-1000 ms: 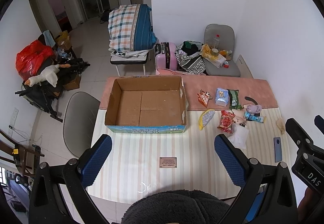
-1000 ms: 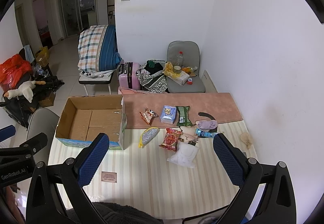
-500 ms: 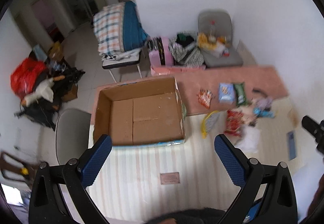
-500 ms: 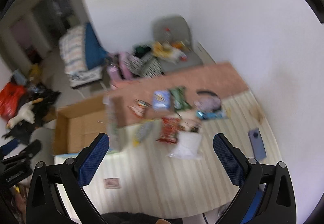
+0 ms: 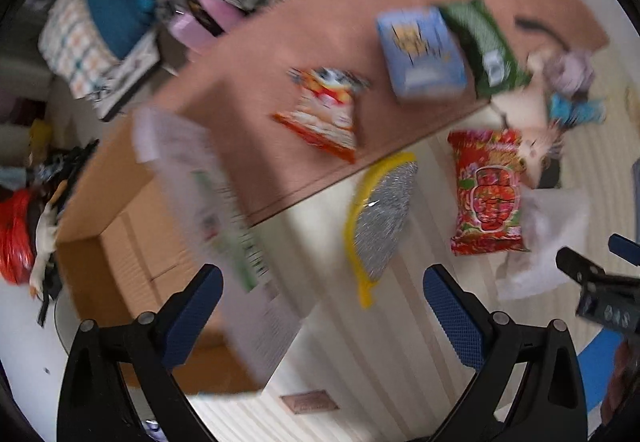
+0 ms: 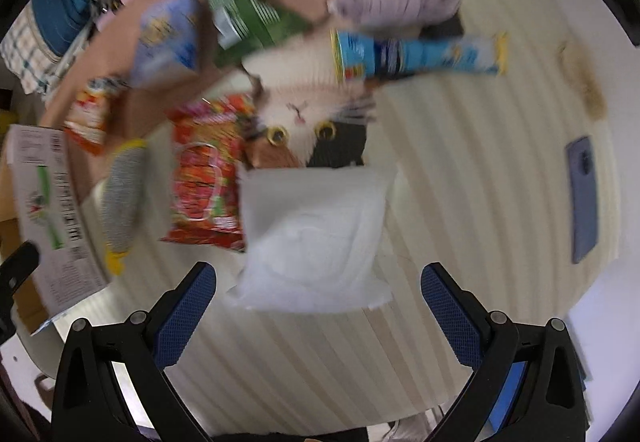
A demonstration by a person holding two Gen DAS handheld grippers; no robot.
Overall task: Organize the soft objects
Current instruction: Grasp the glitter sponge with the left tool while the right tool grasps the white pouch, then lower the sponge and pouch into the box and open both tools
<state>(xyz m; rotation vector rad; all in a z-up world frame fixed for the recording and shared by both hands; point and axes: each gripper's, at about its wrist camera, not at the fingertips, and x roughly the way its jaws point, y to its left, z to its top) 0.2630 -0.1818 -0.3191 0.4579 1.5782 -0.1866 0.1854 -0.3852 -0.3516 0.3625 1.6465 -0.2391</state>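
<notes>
Both grippers are spread wide and hold nothing. Everything looks blurry, so the words on the packets cannot be read. Just ahead of the right gripper (image 6: 318, 302) lies a white pillow pack (image 6: 316, 234), with a cat plush (image 6: 304, 102) partly hidden behind it. Ahead of the left gripper (image 5: 322, 308) lies a yellow-edged silver pouch (image 5: 382, 220). A cardboard box (image 5: 120, 226) sits to its left, cut off by the fingers.

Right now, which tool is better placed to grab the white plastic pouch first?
Right. The right tool is open with the white plastic pouch lying just ahead, centred between its fingers. The left tool is also open but faces the yellow-edged silver pouch beside the brown cardboard box.
</notes>
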